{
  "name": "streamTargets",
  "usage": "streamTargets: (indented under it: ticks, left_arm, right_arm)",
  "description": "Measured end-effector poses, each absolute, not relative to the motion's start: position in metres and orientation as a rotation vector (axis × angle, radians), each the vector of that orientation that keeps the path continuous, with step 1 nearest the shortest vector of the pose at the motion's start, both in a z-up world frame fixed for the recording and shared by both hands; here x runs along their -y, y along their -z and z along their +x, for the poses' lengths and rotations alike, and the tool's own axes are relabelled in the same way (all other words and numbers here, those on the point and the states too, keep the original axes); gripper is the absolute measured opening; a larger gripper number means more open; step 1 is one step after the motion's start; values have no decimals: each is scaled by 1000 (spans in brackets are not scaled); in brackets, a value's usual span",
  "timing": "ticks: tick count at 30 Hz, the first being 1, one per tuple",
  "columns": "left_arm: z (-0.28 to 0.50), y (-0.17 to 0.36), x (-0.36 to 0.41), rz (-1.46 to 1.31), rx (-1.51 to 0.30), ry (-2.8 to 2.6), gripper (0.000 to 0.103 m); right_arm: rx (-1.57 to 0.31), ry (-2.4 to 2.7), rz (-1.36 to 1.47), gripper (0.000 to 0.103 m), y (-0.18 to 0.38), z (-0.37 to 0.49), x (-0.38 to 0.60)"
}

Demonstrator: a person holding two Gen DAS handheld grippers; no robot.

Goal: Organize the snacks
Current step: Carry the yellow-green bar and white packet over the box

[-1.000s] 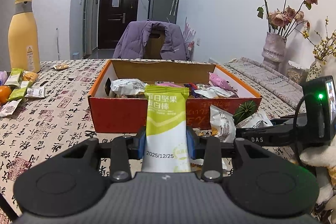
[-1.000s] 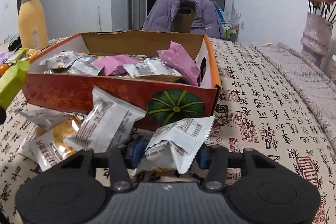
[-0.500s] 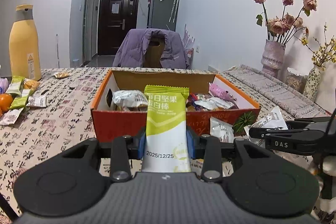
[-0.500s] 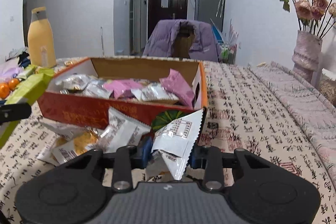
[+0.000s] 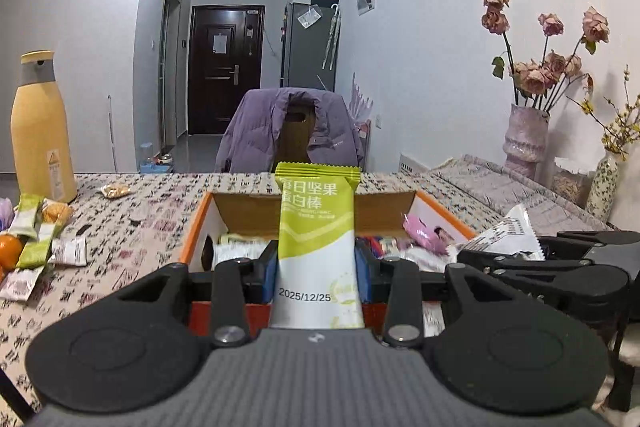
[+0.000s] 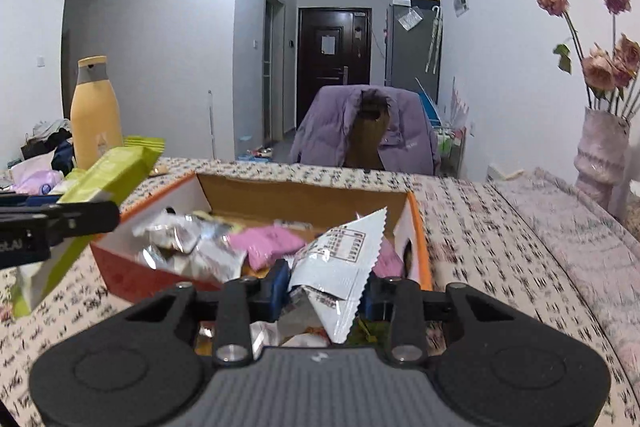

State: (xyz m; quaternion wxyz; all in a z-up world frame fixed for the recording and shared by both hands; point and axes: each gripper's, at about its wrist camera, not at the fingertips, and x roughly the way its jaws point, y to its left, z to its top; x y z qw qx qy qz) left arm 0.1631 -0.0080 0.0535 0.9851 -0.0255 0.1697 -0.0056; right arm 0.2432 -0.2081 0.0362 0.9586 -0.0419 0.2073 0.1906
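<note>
My left gripper (image 5: 318,273) is shut on a green and white snack bar (image 5: 317,235), held upright in front of the orange cardboard box (image 5: 196,227) full of wrapped snacks. My right gripper (image 6: 326,287) is shut on a white snack packet (image 6: 340,263), lifted just before the box's near wall (image 6: 120,275). In the left wrist view the right gripper (image 5: 500,259) shows at the right with the white packet (image 5: 508,235). In the right wrist view the left gripper (image 6: 80,217) and the green bar (image 6: 108,171) appear at the left.
A yellow bottle (image 5: 40,131) stands at the table's far left, with loose snacks (image 5: 44,247) and an orange (image 5: 9,251) near it. More packets (image 6: 272,335) lie under my right gripper. A chair with a purple jacket (image 5: 290,131) stands behind the table. Flower vases (image 5: 524,139) are at the right.
Both grippers rose with their snacks, and the box now sits lower in both views. The right gripper's jaws closed tighter on the white packet and lifted it off the table.
</note>
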Motion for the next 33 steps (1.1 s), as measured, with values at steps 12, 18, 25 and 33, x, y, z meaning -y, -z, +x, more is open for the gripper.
streamTargets:
  ticks: [12,18,25,33]
  left_arm:
    - [230,-64,-1,-92,-335,-27,38]
    - [261,-50,-11,-132,-350,-55,38]
    - [275,-23,-26,-144,-409,-55,38]
    - [277,-15,-29,-146,-416,-63,39]
  right_arm:
    - [-388,-418,-71,34,-45,301,169]
    - [-360,-412,-28,34,-28,319,165]
    - [-385,-403,-30,35,-12,321,170]
    - [-387,-377,-52,42,-8,318,167]
